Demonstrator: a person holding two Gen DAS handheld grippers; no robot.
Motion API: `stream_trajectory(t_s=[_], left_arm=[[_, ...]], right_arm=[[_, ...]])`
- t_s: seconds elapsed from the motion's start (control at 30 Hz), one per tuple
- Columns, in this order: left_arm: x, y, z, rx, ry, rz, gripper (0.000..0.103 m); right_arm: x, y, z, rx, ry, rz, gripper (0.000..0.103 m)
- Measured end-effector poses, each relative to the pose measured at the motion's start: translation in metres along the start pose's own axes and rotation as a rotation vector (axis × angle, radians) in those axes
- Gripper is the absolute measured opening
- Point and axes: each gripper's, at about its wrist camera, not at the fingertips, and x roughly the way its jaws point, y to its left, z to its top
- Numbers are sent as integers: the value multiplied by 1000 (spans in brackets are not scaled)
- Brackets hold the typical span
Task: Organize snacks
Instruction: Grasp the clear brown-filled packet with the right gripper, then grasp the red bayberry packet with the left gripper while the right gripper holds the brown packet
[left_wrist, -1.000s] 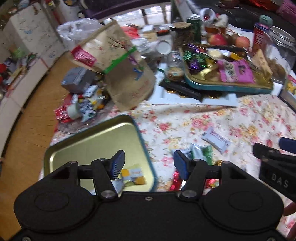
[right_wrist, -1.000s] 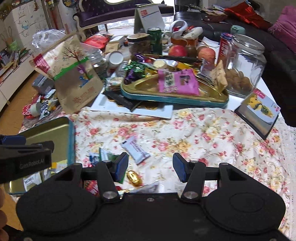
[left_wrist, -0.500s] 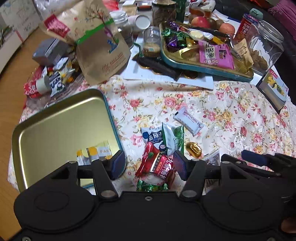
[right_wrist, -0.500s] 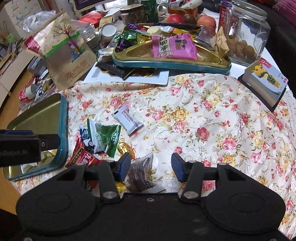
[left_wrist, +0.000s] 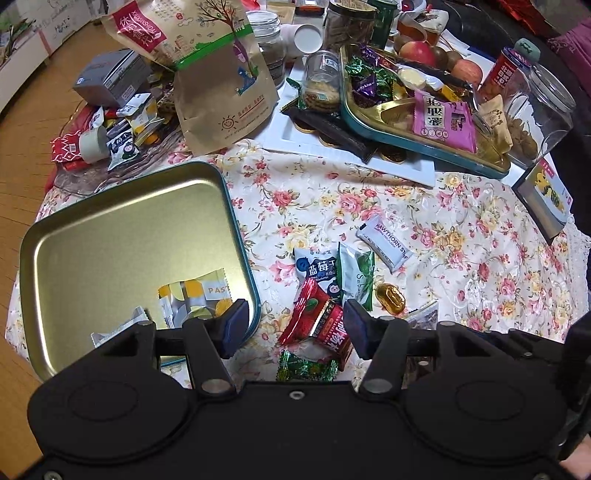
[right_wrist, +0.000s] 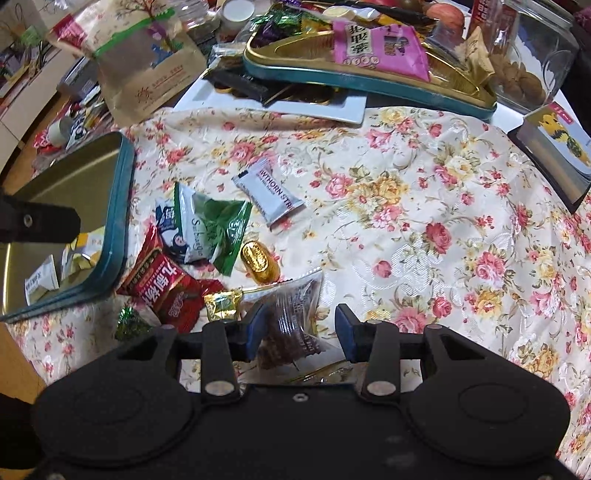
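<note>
Only the right wrist view shows the clear pkt of dark snack (right_wrist: 291, 325) btwn the right tool (right_wrist: 299, 330), tips spread, pads not pressing it; left view shows more of the gold tin tray (left_wrist: 110, 236) w/ a yellow "PAS…" pkt (left_wrist: 199, 295) inside. Left tool (left_wrist: 293, 325) spread, empty, over the red pkt (left_wrist: 317, 321). White bar (left_wrist: 388, 243) reads "HAWTHORN", lying far of the pile on the floral desk cloth (right_wrist: 424, 221).

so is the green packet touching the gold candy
Apart. The right wrist view shows a strip of floral cloth between the green packet's lower edge and the gold candy.
</note>
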Motion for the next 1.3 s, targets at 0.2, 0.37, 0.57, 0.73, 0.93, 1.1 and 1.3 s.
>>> stream_trajectory(t_s=[0.2, 0.37, 0.57, 0.73, 0.93, 1.1, 1.3], left_arm=[[-6, 0, -3, 22, -38, -2, 61], [-2, 10, -1, -52, -18, -15, 60], [8, 13, 0, -33, 56, -51, 58], [13, 6, -2, -13, 77, -56, 57], [23, -5, -2, -16, 104, -60, 55], [36, -17, -2, -15, 112, -31, 55], [56, -28, -7, -23, 141, -22, 55]], right_arm=[[5, 15, -3, -71, 3, -3, 46], [12, 22, -6, -107, 21, -26, 47], [20, 21, -13, -113, 46, -44, 45], [15, 14, -13, -77, 40, -51, 40], [4, -6, -6, 40, 32, -40, 39], [-9, -23, -5, 117, -3, -31, 39], [-25, -39, -6, 193, -41, -12, 39]])
